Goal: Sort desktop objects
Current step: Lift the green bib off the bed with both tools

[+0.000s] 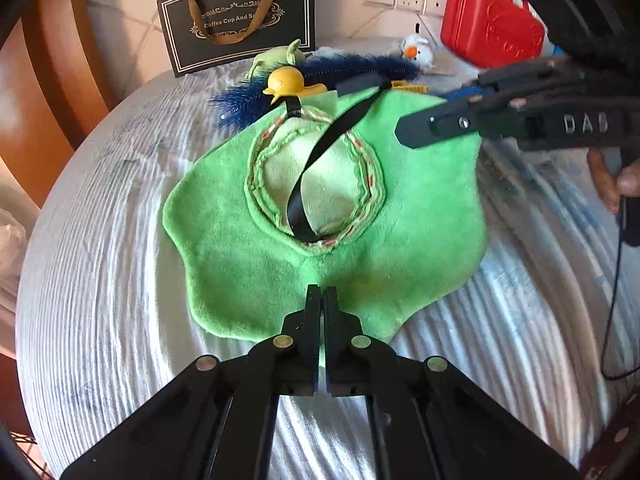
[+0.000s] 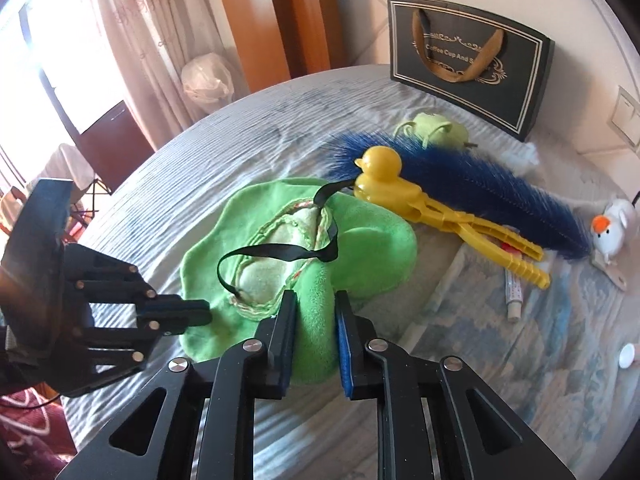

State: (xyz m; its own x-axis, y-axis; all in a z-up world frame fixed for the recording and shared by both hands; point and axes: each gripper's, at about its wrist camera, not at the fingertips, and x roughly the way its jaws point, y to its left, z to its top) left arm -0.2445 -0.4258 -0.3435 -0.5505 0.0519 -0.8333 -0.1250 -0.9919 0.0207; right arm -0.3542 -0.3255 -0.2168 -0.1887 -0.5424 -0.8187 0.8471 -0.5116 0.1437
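A green plush hat (image 1: pixel 248 280) with a black chin strap (image 1: pixel 320 148) lies opening-up on the round table. My left gripper (image 1: pixel 322 300) is shut on the near edge of its brim. My right gripper (image 2: pixel 314 304) has its fingers around a raised fold of the hat (image 2: pixel 316 300) at the brim's right side, pinching it. The right gripper also shows in the left wrist view (image 1: pixel 416 128), and the left gripper in the right wrist view (image 2: pixel 192 312).
Behind the hat lie a yellow duck tongs toy (image 2: pixel 404 192), a blue feather duster (image 2: pixel 480 184), a small green plush (image 2: pixel 440 128), a white plush bird (image 2: pixel 616 224) and a black gift bag (image 2: pixel 472 64). A red case (image 1: pixel 492 24) stands at the back right. A small tube (image 2: pixel 514 292) and white cap (image 2: pixel 626 354) lie right.
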